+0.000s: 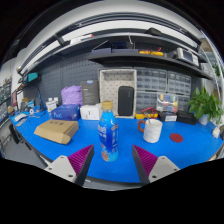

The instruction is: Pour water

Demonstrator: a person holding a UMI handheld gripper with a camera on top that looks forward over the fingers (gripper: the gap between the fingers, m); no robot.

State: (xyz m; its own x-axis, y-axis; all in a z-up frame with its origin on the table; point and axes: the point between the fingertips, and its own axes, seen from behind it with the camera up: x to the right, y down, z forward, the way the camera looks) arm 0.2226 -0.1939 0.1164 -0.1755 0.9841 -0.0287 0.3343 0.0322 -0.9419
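Observation:
A clear water bottle [108, 135] with a blue label and blue cap stands upright on the blue table [170, 155]. It is just ahead of my gripper [112, 160], in line with the gap between the fingers. Both fingers [80, 160] with magenta pads are spread wide apart, and nothing is held between them. A white cup [152, 130] stands to the right of the bottle, a little farther back.
A tan box [56, 131] lies to the left of the bottle. Behind it are a blue box [66, 113], a purple bag [72, 95] and a white box [91, 112]. A red disc [177, 138] and a potted plant [206, 103] are at the right.

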